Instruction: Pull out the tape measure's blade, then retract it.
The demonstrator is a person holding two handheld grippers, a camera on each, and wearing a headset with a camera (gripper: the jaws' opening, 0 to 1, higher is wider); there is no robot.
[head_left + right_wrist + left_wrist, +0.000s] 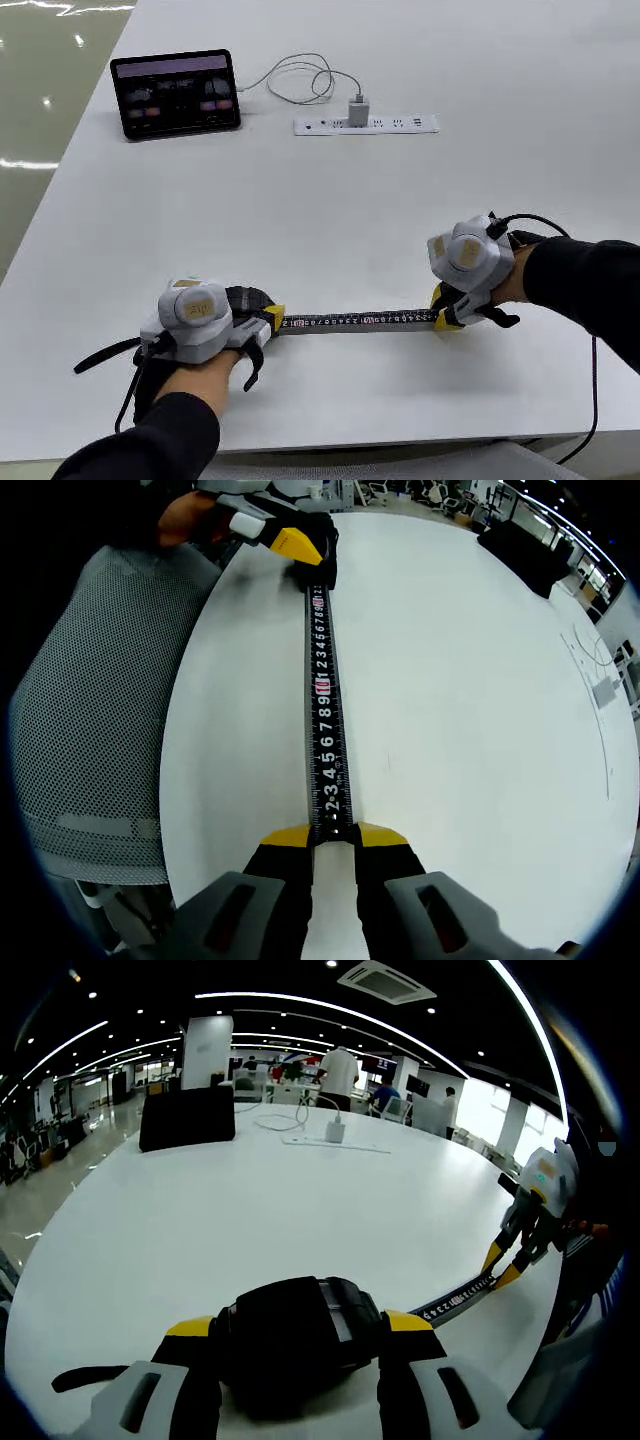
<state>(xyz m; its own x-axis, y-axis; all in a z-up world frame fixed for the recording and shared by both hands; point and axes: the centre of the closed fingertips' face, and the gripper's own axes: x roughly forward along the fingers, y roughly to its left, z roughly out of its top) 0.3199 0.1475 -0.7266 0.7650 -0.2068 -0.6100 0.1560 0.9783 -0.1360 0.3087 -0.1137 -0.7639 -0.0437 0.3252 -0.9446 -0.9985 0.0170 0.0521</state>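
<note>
Tape measure sits on the white table, close to the near edge and a bit toward the near left corner. It's a black case, and the left gripper has it clamped from both sides. In the left gripper view you can see the case wedged snug between the two yellow-tipped jaws of the left gripper, resting on the tabletop.

The blade is pulled out and runs flat along the near edge of the table, from the case to the right gripper. That one is pinched down on the blade's tip end. In the right gripper view the blade comes straight out from between the closed jaws of the right gripper, with the printed numbers reading from 2 near the jaws and counting up toward the case. The left gripper view also catches the blade heading off to the right gripper.

Up by the far left of the table, a tablet stands propped with its screen on. Just beside it, a white power strip lies flat with a charger plugged in, and a looped cable runs back toward the tablet. A grey mesh chair sits against the table's near edge in the right gripper view.
</note>
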